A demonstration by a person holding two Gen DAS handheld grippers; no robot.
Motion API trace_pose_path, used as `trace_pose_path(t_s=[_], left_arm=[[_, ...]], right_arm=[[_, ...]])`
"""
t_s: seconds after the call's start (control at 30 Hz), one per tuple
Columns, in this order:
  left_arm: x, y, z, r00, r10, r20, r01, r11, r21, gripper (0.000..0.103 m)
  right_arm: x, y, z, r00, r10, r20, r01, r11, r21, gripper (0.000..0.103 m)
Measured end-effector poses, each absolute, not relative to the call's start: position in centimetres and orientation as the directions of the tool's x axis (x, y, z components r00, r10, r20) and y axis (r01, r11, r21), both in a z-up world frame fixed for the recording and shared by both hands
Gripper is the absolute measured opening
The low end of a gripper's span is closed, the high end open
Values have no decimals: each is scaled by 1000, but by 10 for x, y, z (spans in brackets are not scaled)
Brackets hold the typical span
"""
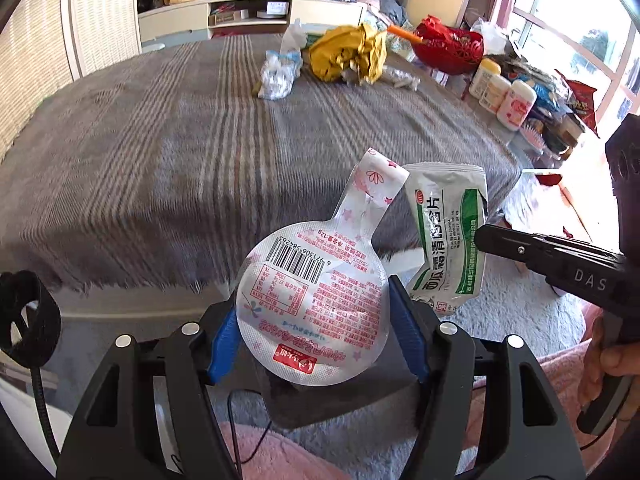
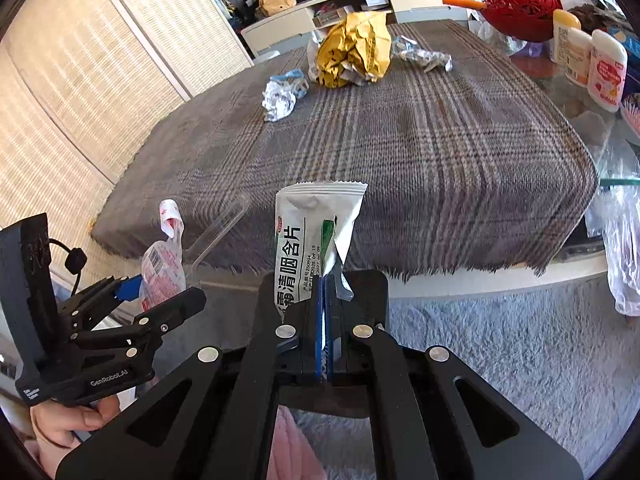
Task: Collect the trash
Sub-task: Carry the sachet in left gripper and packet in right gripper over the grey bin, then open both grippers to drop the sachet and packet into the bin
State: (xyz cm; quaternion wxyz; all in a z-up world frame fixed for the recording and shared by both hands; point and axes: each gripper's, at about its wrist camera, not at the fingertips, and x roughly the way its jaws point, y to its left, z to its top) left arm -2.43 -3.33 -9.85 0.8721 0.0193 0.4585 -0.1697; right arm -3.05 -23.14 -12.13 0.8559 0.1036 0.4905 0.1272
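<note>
Carrying two wrappers at once: a round lollipop wrapper [image 1: 316, 312] is clamped across its width between the blue pads of the left gripper [image 1: 316, 320], and a white-and-green lozenge sachet [image 2: 316, 236] is pinched in the right gripper [image 2: 324, 320], whose jaws are fully together on its lower edge. Both pieces are held off the near edge of the plaid table cloth [image 2: 420, 152], above the pale blue carpet [image 2: 500, 352].

Step in hand is judged to be transport: both grippers are loaded, nothing more can be picked until they are emptied. No bin or trash bag is identified in either view, so the drop point cannot be told.

More trash is left at the far edge of the cloth: a crumpled yellow paper bag [image 2: 356, 50], a crumpled foil wrapper [image 2: 278, 100] nearer the far left corner, and a clear plastic wrapper [image 2: 422, 58] just right of the yellow bag. The red basket [image 2: 520, 4] and the white bottles [image 2: 592, 60] along the right edge are judged not to be trash.

Next move calls for: a receptacle to be located, each gripper to be brought over it, jaws to be parted one at a time. The lollipop wrapper is thin and light; it may cling to a pad on release, so a clear drop should be confirmed before the far-edge pieces are approached.
</note>
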Motion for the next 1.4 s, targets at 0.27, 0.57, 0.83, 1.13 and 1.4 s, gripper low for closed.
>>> trace_pose_path(t_s=[0.27,0.57,0.83,1.13,1.4], left_arm=[[-31,-26,-159,437,-263,-860,275,950,-150,63],[-23,-20,-216,353,-255,-900,243,954,-175,63],[-15,-20,-246,307,-250,-919,232,955,-182,64],[-14,-14,-247,321,-229,-919,207,964,-168,71],[-17,-6,-227,368,-208,-906,192,971,-145,86]], right_arm=[[-34,-212,-181,387,293,-874,-95,956,278,3],[-27,-203,-221,332,260,-907,-84,966,246,3],[-23,-209,-238,317,276,-908,-47,960,275,3],[-20,-212,-238,318,265,-910,-20,962,274,7],[-24,-219,-228,362,243,-900,3,965,261,55]])
